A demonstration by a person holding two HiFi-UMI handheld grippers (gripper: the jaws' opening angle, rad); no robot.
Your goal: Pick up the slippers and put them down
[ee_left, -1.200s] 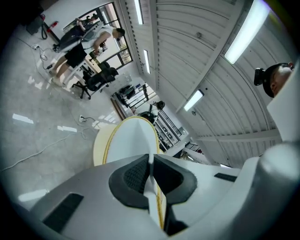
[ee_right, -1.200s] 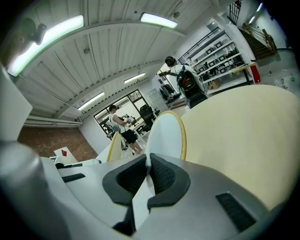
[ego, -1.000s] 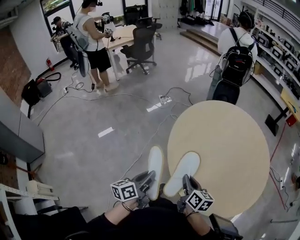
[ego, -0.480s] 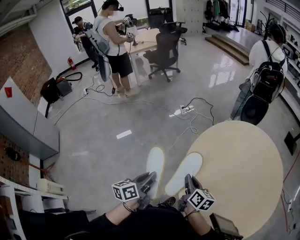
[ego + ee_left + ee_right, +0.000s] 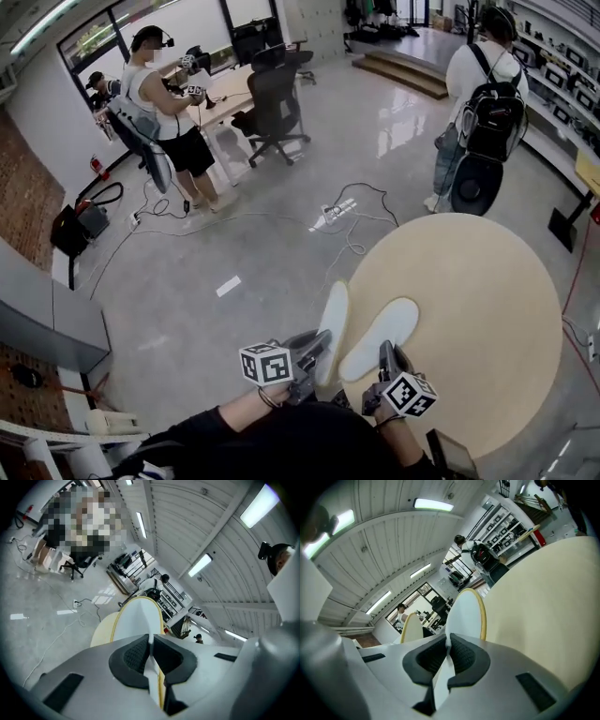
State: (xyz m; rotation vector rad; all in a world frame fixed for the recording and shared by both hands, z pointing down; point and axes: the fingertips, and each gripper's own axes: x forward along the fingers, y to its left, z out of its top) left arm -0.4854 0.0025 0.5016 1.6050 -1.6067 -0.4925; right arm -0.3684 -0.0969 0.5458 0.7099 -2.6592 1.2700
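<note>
Left slipper [image 5: 333, 317] clamped at its heel by the left gripper [image 5: 315, 352], right slipper [image 5: 382, 325] clamped by the right gripper [image 5: 386, 357], both held at lower centre, by the round table [image 5: 487, 281] edge

The left gripper [image 5: 151, 644] and the right gripper [image 5: 448, 645] both have shells that look like smooth, matt, pale-grey plastic, with black pads [image 5: 133, 657] of a finely ribbed, rubbery finish. Pinched between those pads, the flat white, yellow-edged left slipper [image 5: 332, 319] and the flat white, yellow-edged right slipper [image 5: 382, 323] look thin, soft and matt, like foam or cloth. The round beige table top [image 5: 487, 319] under the right gripper looks smooth, matt and wood-like, while the grey floor [image 5: 262, 253] beyond the left gripper is polished and glossy.
</note>
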